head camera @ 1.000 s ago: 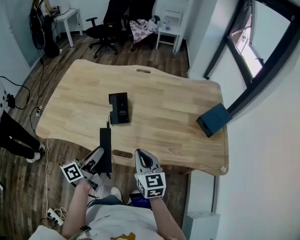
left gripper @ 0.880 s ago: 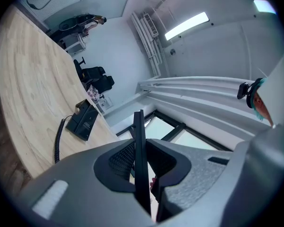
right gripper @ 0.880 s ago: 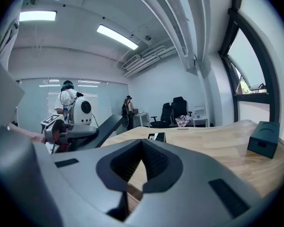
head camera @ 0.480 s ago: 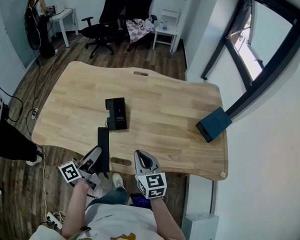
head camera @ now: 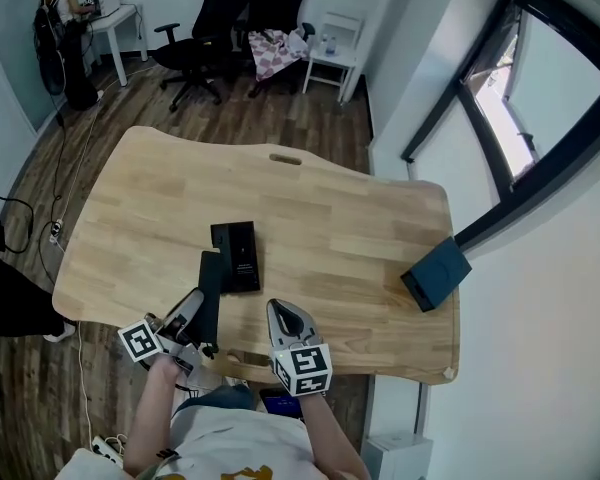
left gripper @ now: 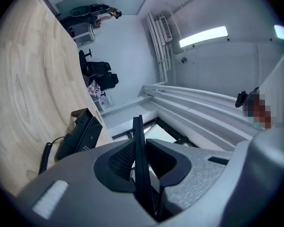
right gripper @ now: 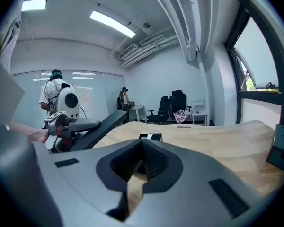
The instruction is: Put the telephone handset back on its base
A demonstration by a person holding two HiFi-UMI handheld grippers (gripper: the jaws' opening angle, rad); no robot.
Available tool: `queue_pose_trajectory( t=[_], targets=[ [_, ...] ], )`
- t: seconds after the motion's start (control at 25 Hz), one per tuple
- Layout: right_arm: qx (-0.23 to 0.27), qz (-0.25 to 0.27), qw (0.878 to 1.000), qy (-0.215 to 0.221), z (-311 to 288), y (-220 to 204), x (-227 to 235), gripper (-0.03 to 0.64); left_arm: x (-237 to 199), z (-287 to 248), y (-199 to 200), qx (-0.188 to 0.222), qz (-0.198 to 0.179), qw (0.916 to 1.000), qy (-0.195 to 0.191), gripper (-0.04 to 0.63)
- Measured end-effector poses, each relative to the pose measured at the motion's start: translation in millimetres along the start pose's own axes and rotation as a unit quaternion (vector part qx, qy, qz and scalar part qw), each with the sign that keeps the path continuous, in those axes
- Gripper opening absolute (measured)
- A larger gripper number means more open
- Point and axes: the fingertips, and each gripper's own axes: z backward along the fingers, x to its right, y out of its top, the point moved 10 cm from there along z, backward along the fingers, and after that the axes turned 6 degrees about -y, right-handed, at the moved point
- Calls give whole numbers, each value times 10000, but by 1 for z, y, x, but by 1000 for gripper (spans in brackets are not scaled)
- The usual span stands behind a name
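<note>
Moved forward over table (head camera: 350, 228) since a second back. Left gripper (head camera: 192, 310) clamped on handset (head camera: 210, 278), tip just left of base (head camera: 237, 257). Carrying step, likely midway. Next: swing right, line up over base, lower, release. Right gripper (head camera: 285, 320) closed, empty.

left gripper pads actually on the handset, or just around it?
Touching. The left gripper view shows the handset edge-on, pinched between both pads of the left gripper.

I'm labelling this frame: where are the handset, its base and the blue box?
handset (head camera: 209, 293), head view, middle of its black body.
base (head camera: 239, 255), head view, centre of its top.
blue box (head camera: 435, 273), head view, its top face.
</note>
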Motion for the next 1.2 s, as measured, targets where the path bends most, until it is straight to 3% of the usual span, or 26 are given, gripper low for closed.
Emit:
queue_pose_trajectory(
  t=[0.2,0.4,0.8,1.2],
  targets=[
    [-147,-7,9998,-127,-27,-1,2,6,-30,-12,21,40,281,9996,-71,75],
    [-181,-50,9994,-288,-42,1,0,6,-43,-20,35,-150,280,9995,-76,75],
    [-124,-61,9993,-356,-49,6,-5,6,-48,-29,44,-150,323,9993,-144,75],
    [-177,5,9997,-166,-75,9,1,6,-64,-37,53,52,425,9991,-57,75]
  ],
)
